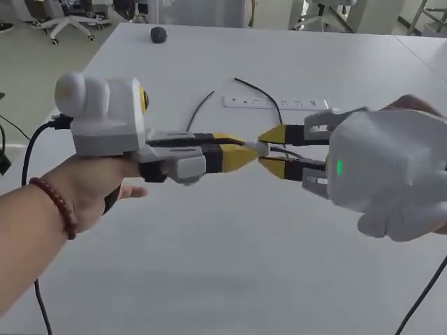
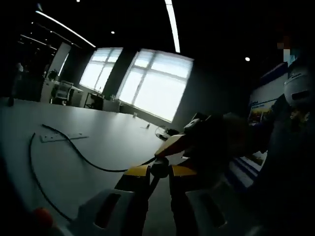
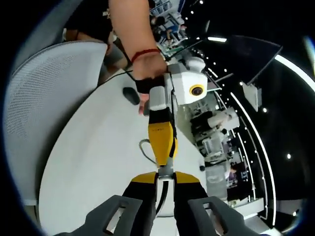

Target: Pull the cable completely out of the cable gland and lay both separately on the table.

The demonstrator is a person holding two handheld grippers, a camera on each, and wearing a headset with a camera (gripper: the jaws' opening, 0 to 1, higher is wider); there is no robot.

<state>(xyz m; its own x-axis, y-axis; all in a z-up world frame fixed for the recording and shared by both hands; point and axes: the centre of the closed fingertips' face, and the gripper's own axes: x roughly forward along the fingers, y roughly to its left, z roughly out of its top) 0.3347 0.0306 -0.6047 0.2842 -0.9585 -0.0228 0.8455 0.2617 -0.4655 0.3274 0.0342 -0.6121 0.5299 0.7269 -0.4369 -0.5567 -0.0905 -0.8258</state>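
A small pale cable gland (image 1: 263, 148) hangs above the table between the two grippers. My left gripper (image 1: 253, 150) points right, and its yellow jaws are shut on the gland (image 2: 158, 167). My right gripper (image 1: 265, 149) faces it from the right. Its yellow jaws stand apart above and below the gland (image 3: 166, 169), with a gap on each side. A thin black cable (image 2: 83, 158) leaves the gland and curves down onto the table. In the head view the cable (image 1: 260, 91) passes behind the right gripper's upper jaw.
A white power strip (image 1: 276, 103) lies on the white table (image 1: 230, 265) behind the grippers, with a short loose black wire (image 1: 201, 106) to its left. A dark round object (image 1: 158, 34) sits near the far edge. Office chairs stand beyond the table.
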